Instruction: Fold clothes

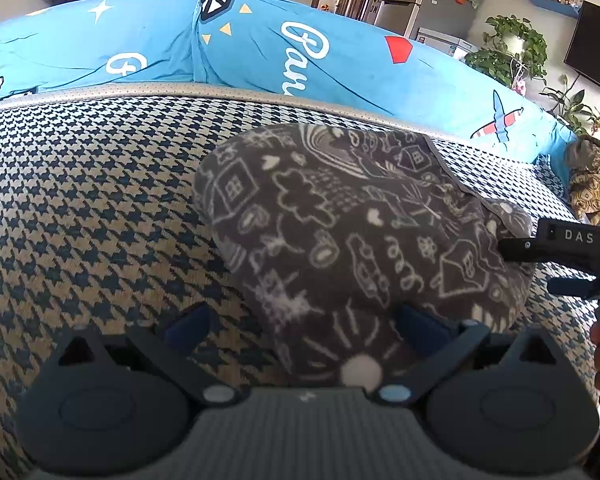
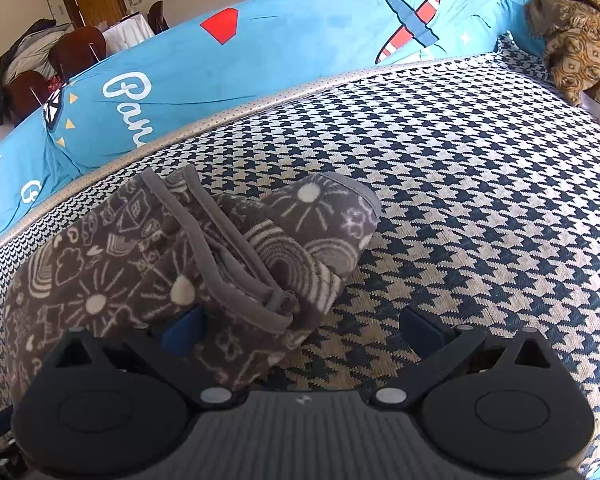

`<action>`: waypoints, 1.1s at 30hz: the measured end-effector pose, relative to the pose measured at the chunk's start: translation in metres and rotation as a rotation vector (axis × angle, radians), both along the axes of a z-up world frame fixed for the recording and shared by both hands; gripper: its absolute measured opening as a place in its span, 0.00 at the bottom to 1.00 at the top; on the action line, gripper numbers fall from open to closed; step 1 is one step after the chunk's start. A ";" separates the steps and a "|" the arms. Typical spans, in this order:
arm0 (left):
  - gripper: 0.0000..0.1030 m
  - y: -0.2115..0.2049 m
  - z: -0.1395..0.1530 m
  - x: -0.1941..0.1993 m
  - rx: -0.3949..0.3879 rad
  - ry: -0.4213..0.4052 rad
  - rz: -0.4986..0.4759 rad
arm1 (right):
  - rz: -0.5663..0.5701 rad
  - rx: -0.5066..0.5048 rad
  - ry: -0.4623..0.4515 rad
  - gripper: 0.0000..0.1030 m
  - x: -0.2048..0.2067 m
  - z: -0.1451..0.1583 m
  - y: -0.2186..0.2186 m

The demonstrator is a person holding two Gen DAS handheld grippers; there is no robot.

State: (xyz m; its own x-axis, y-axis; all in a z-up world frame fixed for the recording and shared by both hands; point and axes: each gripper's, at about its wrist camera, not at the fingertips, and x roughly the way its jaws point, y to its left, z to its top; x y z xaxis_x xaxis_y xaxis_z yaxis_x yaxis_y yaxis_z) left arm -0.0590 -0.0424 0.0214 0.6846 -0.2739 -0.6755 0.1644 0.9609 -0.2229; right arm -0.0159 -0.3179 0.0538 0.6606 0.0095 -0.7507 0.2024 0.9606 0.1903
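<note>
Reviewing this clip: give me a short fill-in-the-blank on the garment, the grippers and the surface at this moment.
1. The folded grey garment lies on a ____-patterned cushion.
2. Both the left gripper and the right gripper have their jaws ____.
3. The sofa back is covered in ____ fabric.
4. The garment's doodle print is ____ in colour.

Missing words: houndstooth; open; blue; white
</note>
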 end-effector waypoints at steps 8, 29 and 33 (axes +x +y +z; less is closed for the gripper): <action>1.00 -0.003 0.001 0.001 0.011 0.017 0.016 | -0.023 0.015 0.006 1.00 0.006 0.010 0.005; 1.00 -0.015 0.008 -0.002 0.083 0.050 0.080 | 0.167 0.366 -0.268 0.93 -0.022 0.052 -0.017; 1.00 -0.014 0.008 -0.002 0.073 0.063 0.091 | 0.209 0.471 -0.270 0.90 -0.021 0.048 -0.020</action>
